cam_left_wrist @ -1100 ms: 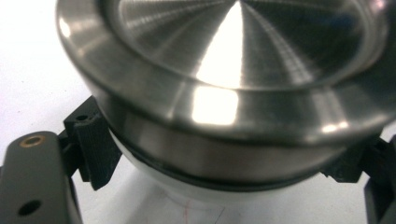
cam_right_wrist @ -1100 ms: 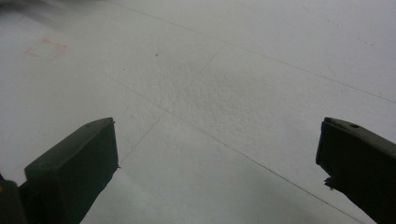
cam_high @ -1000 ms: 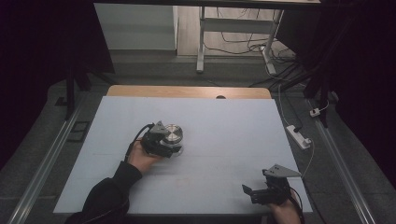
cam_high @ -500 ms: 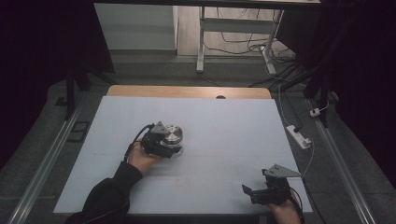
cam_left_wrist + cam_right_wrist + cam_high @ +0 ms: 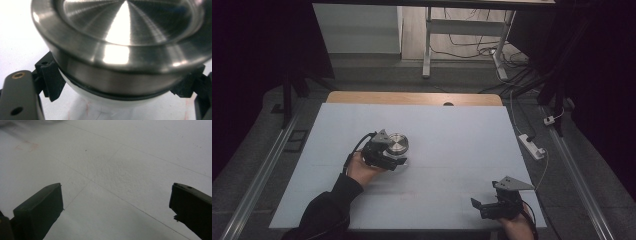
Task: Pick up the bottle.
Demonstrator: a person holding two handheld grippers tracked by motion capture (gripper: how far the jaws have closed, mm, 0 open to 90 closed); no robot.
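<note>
A round brushed-metal lid on a white base (image 5: 396, 143) stands on the white table (image 5: 452, 150), left of centre. My left gripper (image 5: 395, 156) reaches it from the near-left, held by a hand in a dark sleeve. In the left gripper view the metal container (image 5: 125, 37) looms large, and the left gripper (image 5: 118, 101) is shut on its white base just under the metal rim, one black pad (image 5: 51, 80) on each side. My right gripper (image 5: 479, 207) sits low at the table's near-right edge, pointing left. Its jaws stand wide apart over bare table in the right gripper view, so the right gripper (image 5: 116, 207) is open.
A wooden strip (image 5: 412, 98) runs along the table's far edge. A white power strip (image 5: 532, 146) lies on the floor to the right, with cables behind it. Metal rails (image 5: 262, 175) flank the table on the left.
</note>
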